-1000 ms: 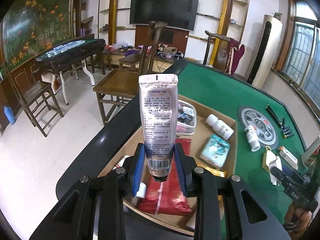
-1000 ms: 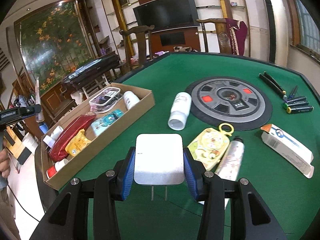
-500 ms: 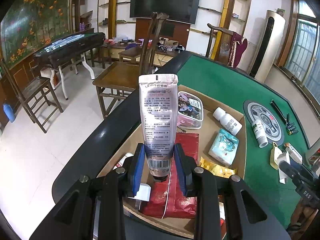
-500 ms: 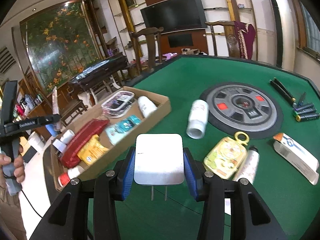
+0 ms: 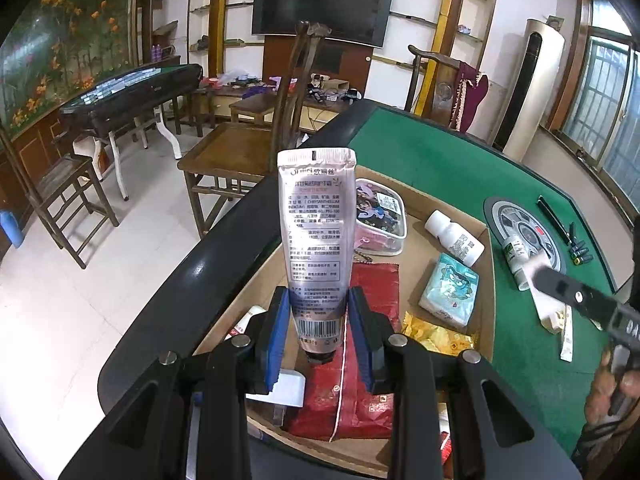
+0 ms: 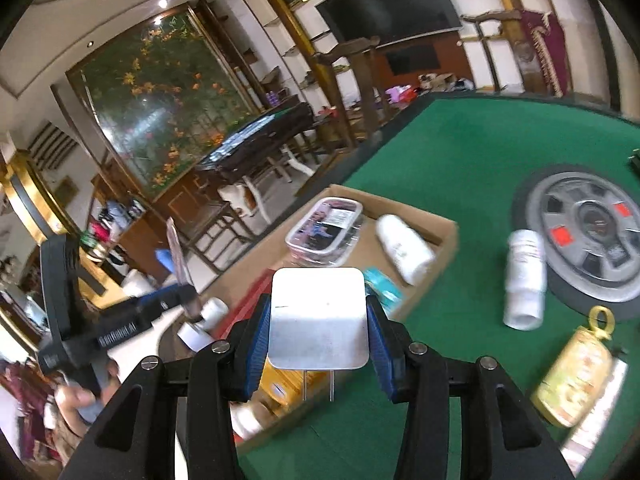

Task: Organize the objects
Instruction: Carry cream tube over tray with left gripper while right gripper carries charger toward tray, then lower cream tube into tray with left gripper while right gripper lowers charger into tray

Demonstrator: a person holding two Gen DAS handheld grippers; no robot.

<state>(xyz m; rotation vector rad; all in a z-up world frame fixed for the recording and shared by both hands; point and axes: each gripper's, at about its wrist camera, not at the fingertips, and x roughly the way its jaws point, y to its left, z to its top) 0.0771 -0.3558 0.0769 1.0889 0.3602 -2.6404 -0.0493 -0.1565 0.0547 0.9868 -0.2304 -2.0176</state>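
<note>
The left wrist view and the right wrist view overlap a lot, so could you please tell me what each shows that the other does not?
Only the left wrist view shows the batteries on the green table and the tube's printed label, the left gripper shut on it.

Only the right wrist view shows the white charger gripped by the right gripper, and the yellow keychain.

Both show the cardboard box, its clear case, a white bottle inside and the round panel.

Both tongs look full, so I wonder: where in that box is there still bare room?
Bare cardboard box floor shows between the clear case and white bottle, and a strip beside the red pouch. The near end is crowded with packets.
</note>
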